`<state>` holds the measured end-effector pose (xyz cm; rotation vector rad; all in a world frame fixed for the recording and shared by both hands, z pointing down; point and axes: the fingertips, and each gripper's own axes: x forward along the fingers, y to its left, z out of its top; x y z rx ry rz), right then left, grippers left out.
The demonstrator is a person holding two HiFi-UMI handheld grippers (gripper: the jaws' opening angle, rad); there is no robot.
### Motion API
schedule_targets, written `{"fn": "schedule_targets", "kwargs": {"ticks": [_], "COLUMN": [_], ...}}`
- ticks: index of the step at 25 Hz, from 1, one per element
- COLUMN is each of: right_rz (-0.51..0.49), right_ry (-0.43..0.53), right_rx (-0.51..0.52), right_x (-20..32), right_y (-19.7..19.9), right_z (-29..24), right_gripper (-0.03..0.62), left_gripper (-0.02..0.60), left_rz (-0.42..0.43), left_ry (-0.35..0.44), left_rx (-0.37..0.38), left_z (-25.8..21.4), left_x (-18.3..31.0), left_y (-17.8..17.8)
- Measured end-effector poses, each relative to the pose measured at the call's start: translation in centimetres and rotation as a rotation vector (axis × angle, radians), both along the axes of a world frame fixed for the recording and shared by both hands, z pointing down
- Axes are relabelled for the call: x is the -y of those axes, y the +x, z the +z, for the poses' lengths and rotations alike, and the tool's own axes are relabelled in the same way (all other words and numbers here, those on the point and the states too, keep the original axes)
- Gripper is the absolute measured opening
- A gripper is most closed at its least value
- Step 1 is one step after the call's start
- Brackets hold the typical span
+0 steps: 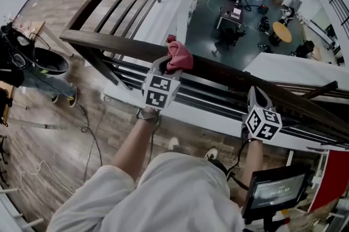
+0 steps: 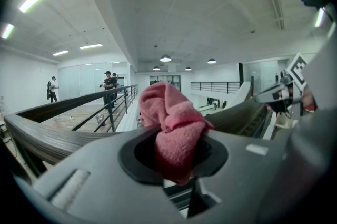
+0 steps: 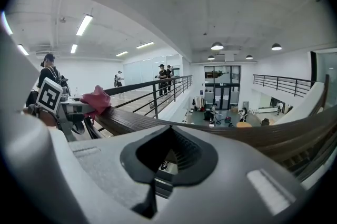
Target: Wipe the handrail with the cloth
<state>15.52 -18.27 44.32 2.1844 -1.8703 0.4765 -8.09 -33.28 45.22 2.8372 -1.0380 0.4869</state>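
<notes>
Clamping the pink cloth [image 1: 179,56] against the dark wooden handrail [image 1: 109,42], the left gripper [image 1: 166,65] sits apart from the right gripper [image 1: 255,93], closed empty at the rail above a small screen [image 1: 278,190].

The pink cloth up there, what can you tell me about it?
The cloth is pink, soft and fuzzy like terry, bunched into a crumpled wad. The left claw is shut on its lower part, so most of it bulges out beyond the claw. It sits on top of the dark, wood-look handrail.
</notes>
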Motion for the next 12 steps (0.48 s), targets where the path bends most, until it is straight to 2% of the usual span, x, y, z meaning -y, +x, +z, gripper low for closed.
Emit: {"fn": "schedule_targets", "kwargs": {"ticks": [12], "right_rz": [-0.021], "right_ry": [0.014], "right_rx": [-0.007], "right_x": [-0.4], "right_y": [2.9], "right_z": [-0.4], "right_gripper": [0.002], "left_gripper": [0.097], "left_rz": [-0.007], "left_ry": [-0.012], "left_rx": [-0.005], "left_z": [0.4], "left_x": [-2.3], "left_y": [3.3]}}
